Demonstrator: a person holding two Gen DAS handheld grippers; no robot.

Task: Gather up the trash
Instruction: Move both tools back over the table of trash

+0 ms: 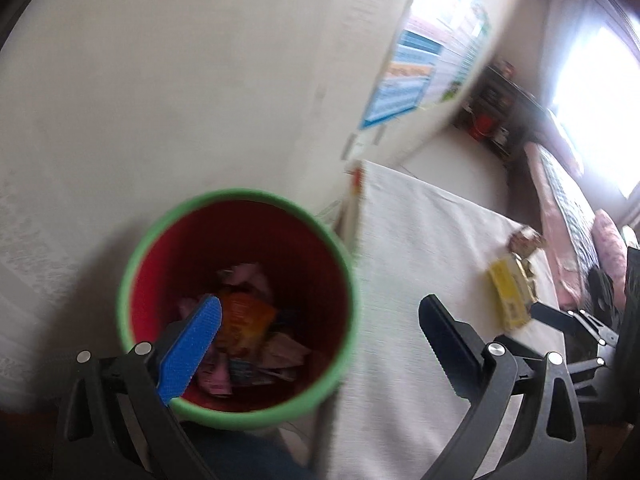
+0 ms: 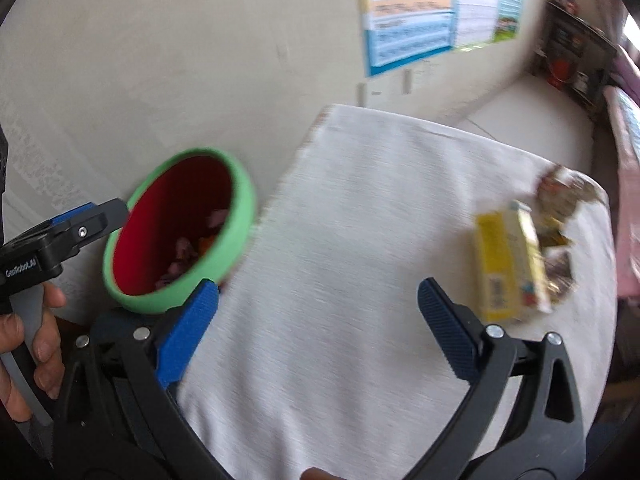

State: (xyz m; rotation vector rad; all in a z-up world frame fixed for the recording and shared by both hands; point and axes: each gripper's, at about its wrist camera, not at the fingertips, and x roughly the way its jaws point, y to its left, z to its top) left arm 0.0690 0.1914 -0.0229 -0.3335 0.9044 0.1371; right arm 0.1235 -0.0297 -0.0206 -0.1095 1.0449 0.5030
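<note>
With both the left gripper (image 1: 320, 336) and right gripper (image 2: 318, 320) spread wide and empty, the yellow carton (image 2: 510, 264) at the right of the right wrist frame looks light and crushable (best pinched across its narrow sides), well apart from the bin (image 2: 240, 200) at left.

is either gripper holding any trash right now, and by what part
Nothing is held. The left gripper is open over the green-rimmed bin, and the right gripper is open above the white cloth, short of the yellow carton.
</note>
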